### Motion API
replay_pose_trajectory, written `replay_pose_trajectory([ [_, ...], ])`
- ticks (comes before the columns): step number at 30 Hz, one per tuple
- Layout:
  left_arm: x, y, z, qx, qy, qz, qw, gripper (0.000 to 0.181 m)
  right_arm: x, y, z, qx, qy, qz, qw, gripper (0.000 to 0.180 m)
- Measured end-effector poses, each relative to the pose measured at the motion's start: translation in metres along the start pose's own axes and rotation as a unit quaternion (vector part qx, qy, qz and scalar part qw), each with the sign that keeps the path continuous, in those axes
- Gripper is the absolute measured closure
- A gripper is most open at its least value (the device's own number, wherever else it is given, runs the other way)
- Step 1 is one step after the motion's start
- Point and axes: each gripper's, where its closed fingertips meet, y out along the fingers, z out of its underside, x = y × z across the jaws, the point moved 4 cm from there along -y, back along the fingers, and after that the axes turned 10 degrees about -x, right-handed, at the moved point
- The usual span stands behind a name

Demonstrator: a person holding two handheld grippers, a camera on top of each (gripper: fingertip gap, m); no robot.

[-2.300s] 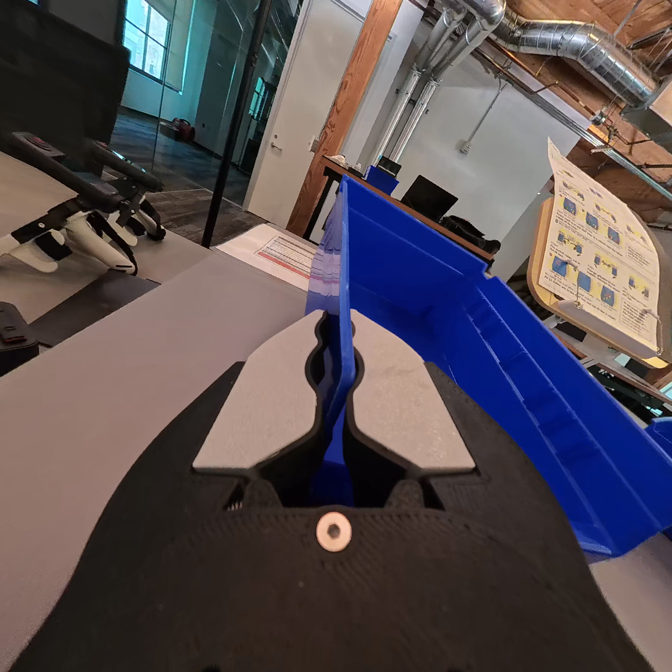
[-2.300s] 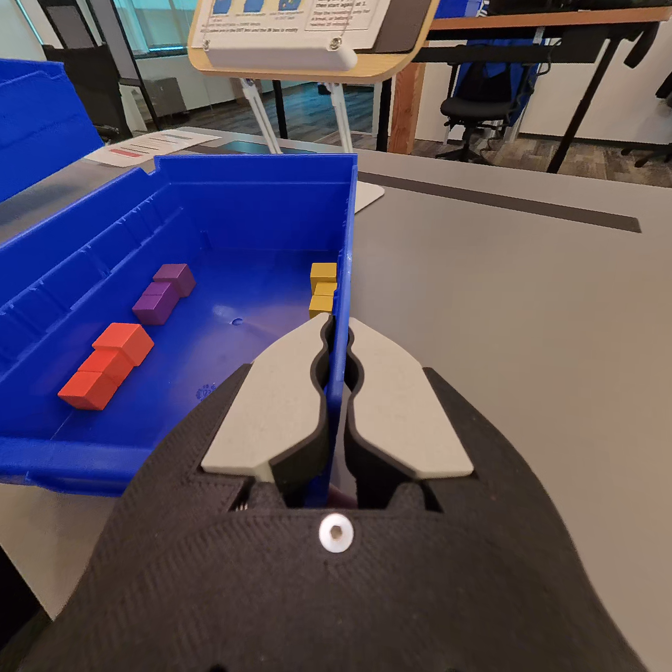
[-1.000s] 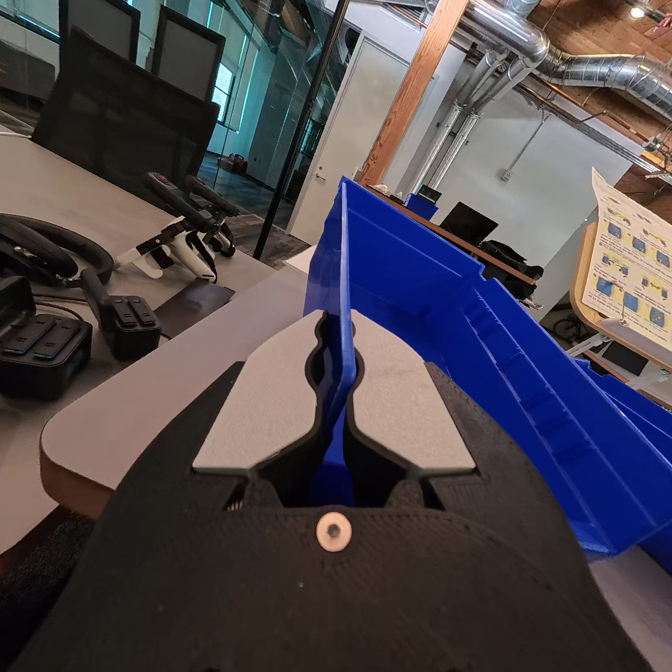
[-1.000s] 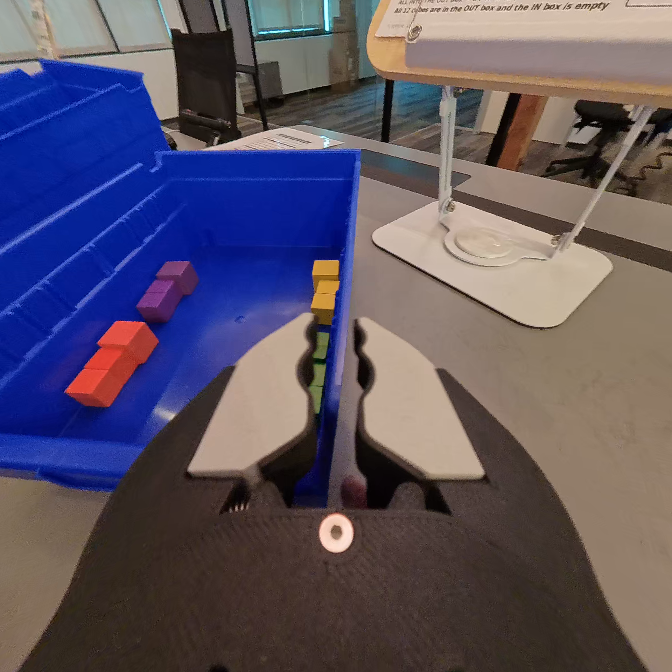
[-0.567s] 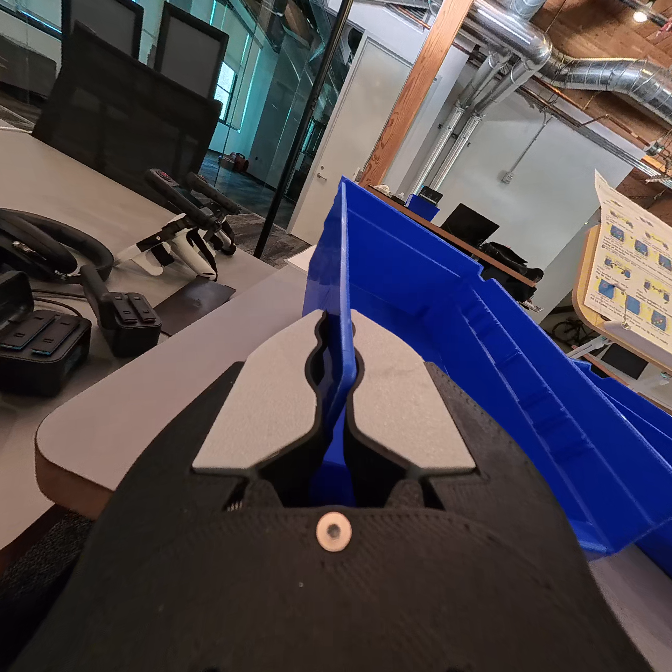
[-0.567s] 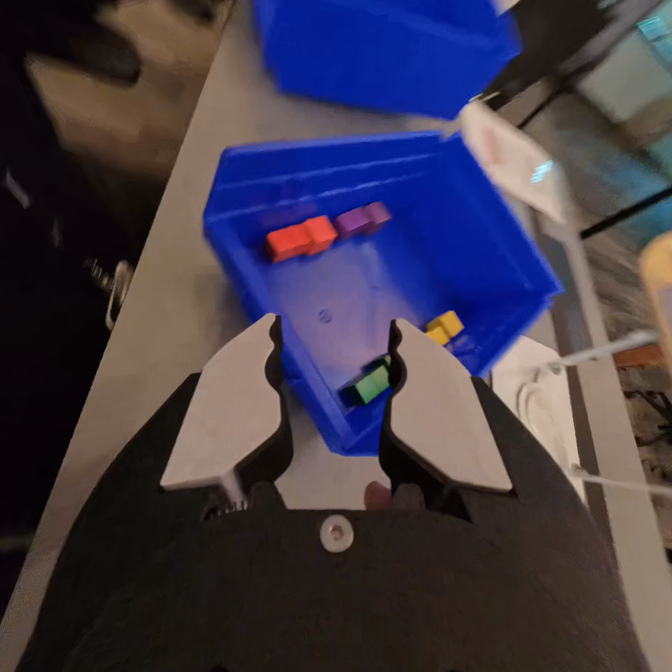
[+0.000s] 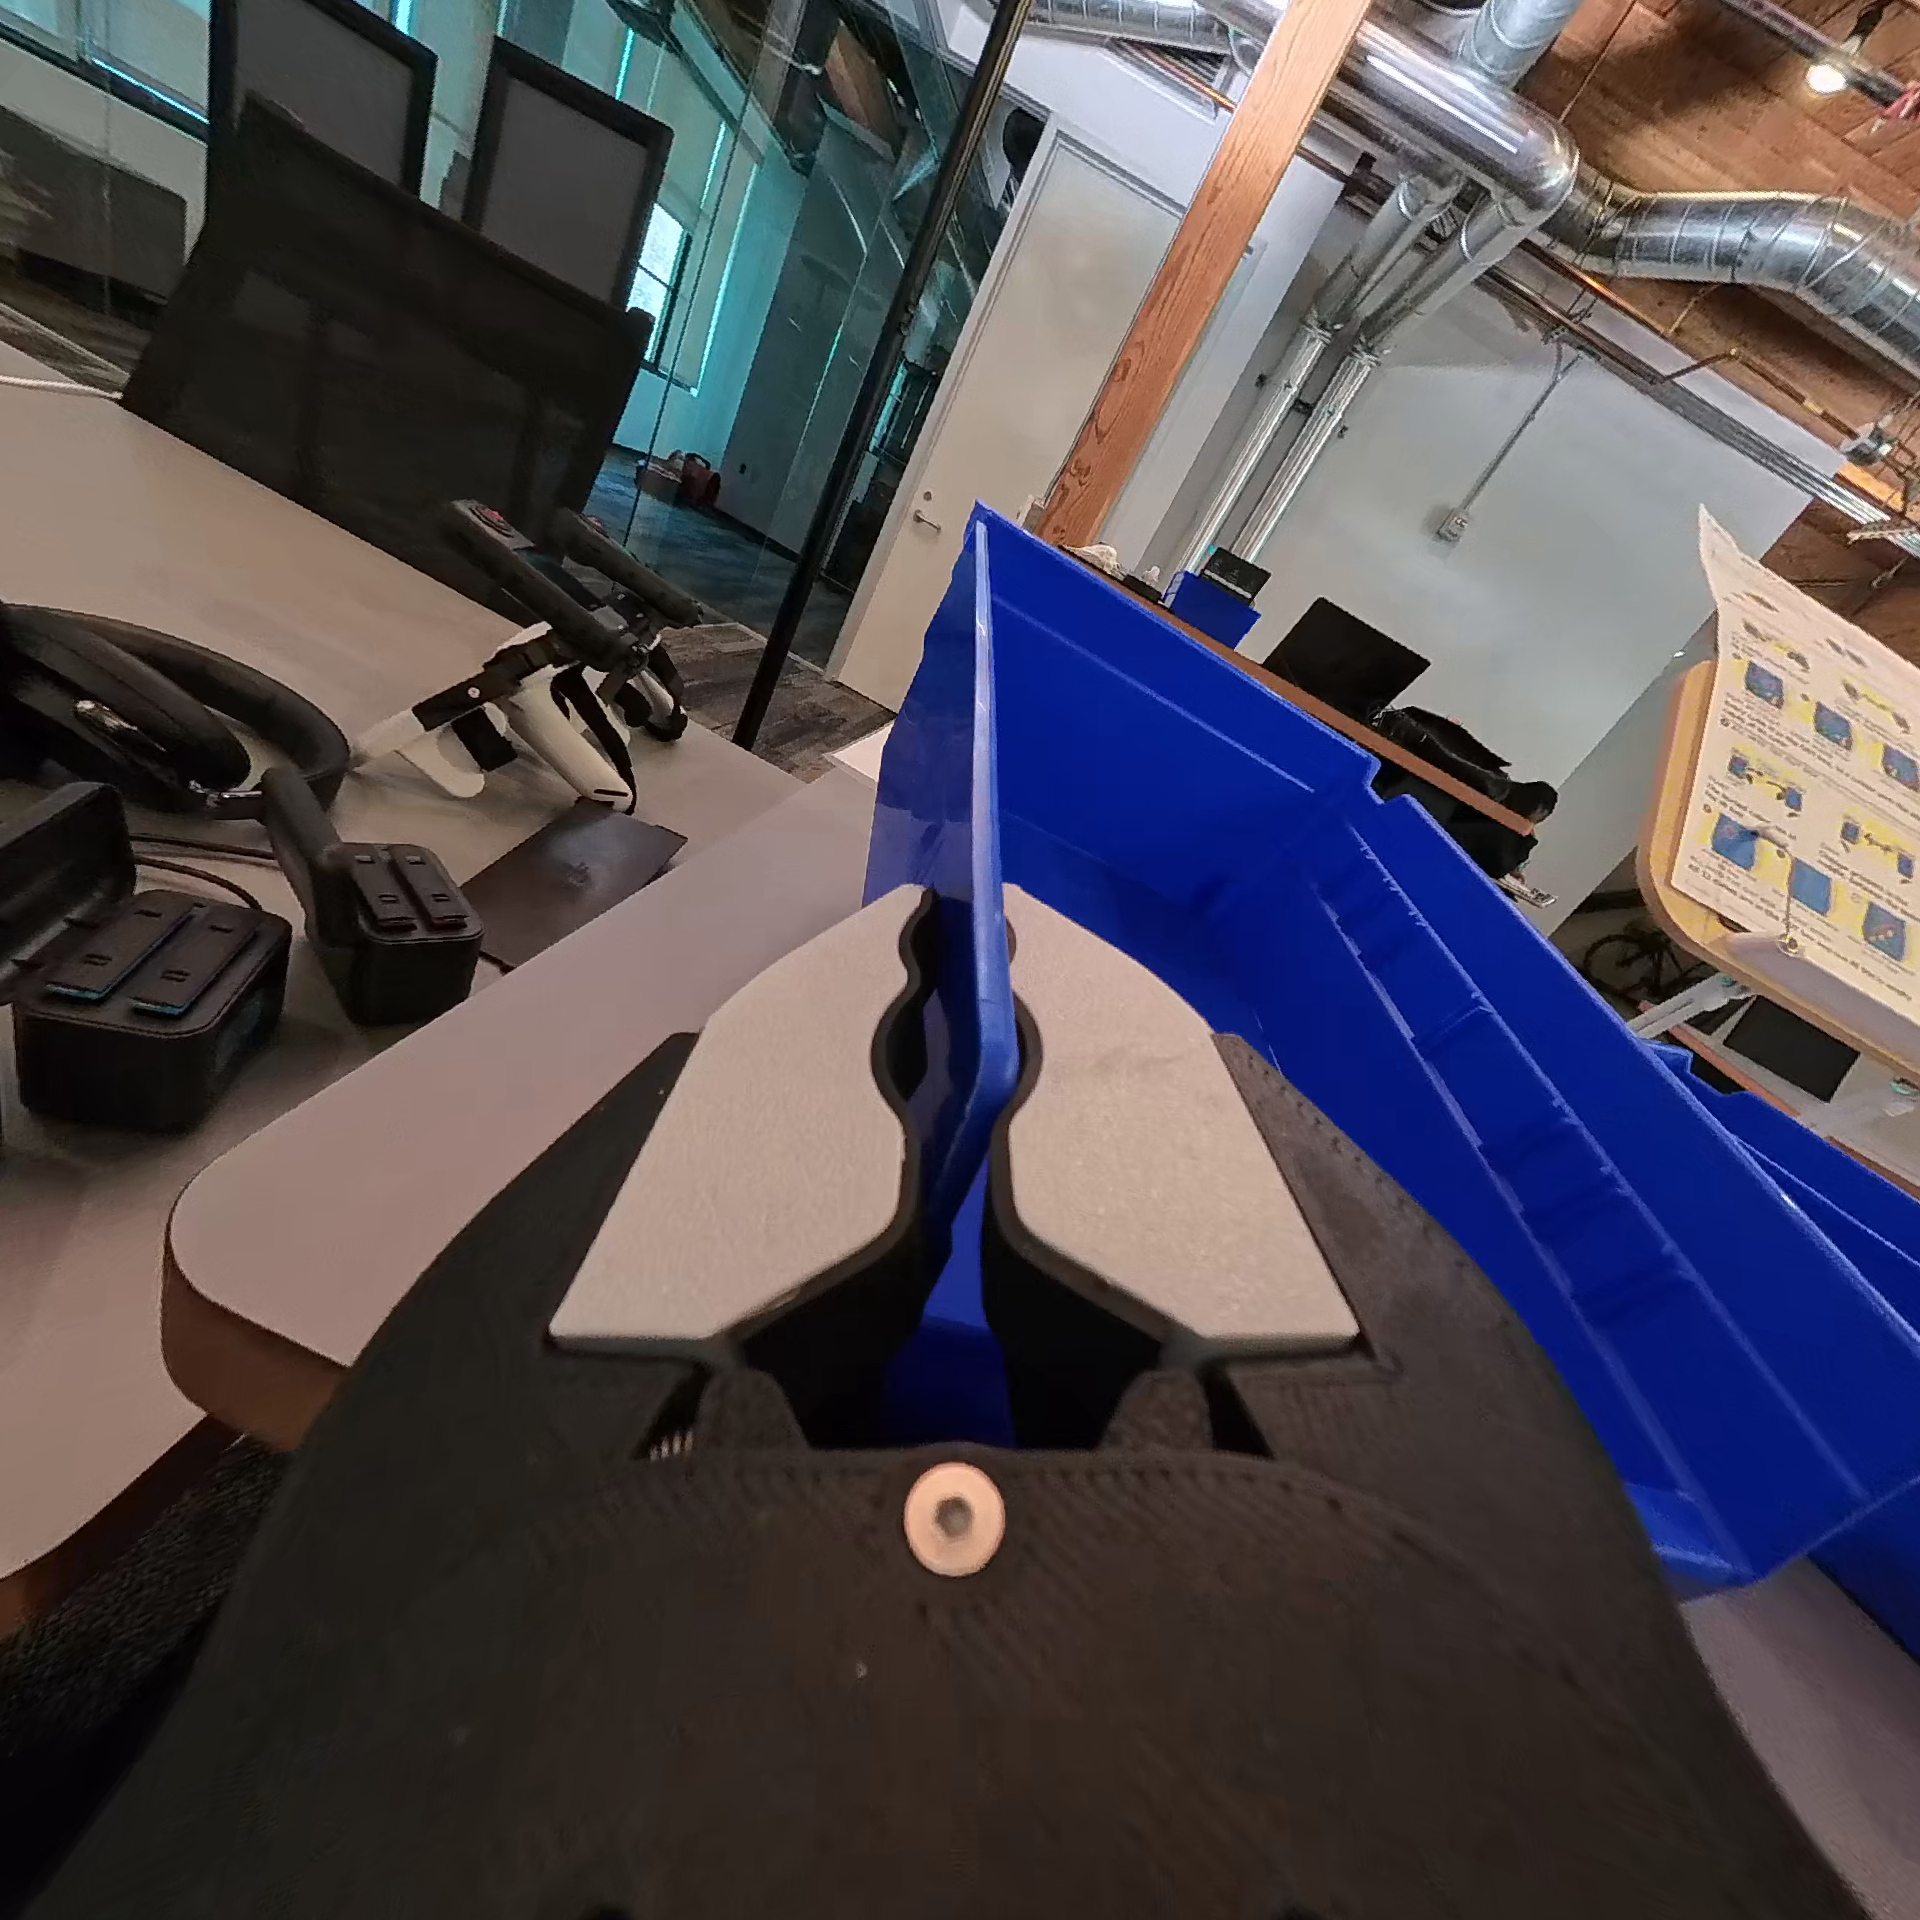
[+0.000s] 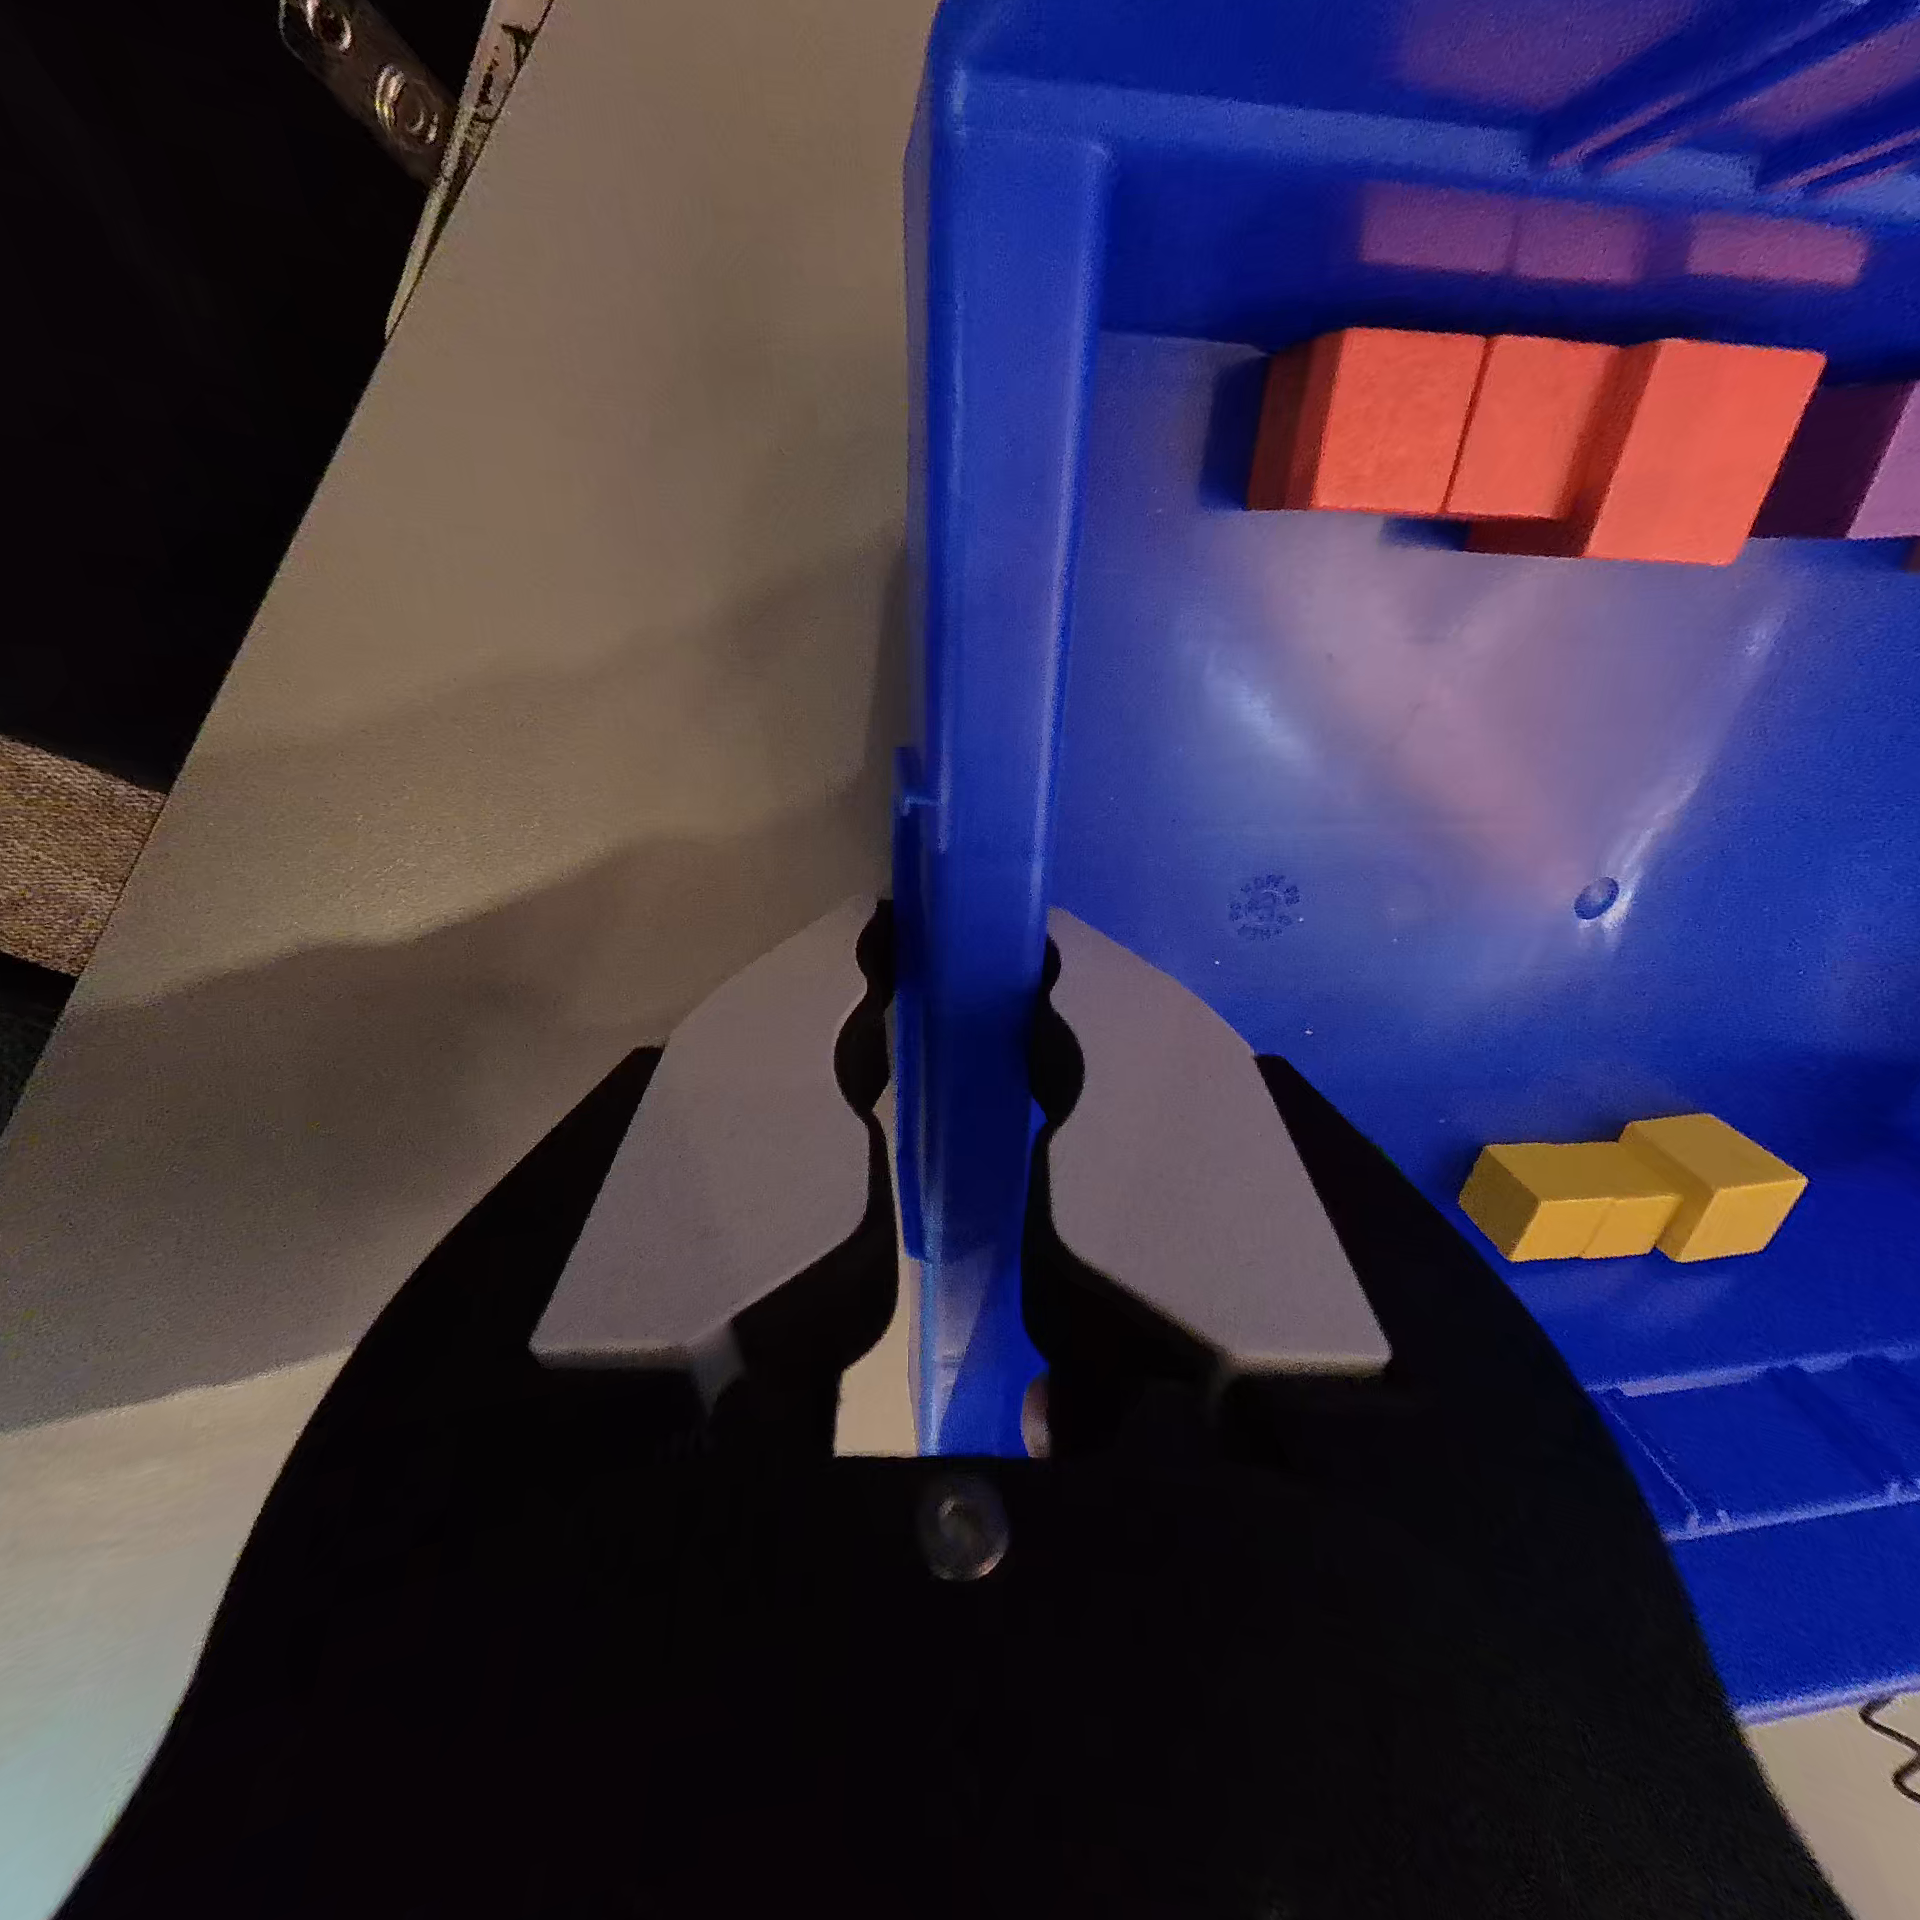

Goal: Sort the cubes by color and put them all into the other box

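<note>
Tilted steeply since the earlier frame, the box with cubes (image 8: 1455,790) was swung up by the right gripper (image 8: 961,1029), its fingers (image 8: 1153,1164) clamped on the side wall; the desk (image 8: 520,727) now lay slanted behind. Yellow cubes (image 8: 1631,1190) sat nearest, red cubes (image 8: 1527,442) farther, purple cubes (image 8: 1600,249) blurred beyond, each colour grouped. Left gripper (image 7: 961,997), lifted higher, held the other box (image 7: 1299,883) by its wall, fingers closed on it. Judgement: sorting appears done, pouring about to begin
</note>
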Motion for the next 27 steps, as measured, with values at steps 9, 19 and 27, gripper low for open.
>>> replay_pose_trajectory([
  [9,0.002,0.001,0.001,-0.003,-0.003,-0.003,1.0,0.175,-0.016,0.004,-0.006,0.002,-0.001,0.0,1.0,0.157],
  [19,0.011,-0.006,-0.01,-0.037,-0.001,-0.014,0.999,0.175,-0.071,0.017,-0.024,0.006,0.031,0.006,0.999,0.157],
  [27,0.022,-0.008,-0.012,-0.049,-0.011,-0.019,0.999,0.175,-0.122,0.029,-0.041,0.016,0.074,0.012,0.997,0.157],
])
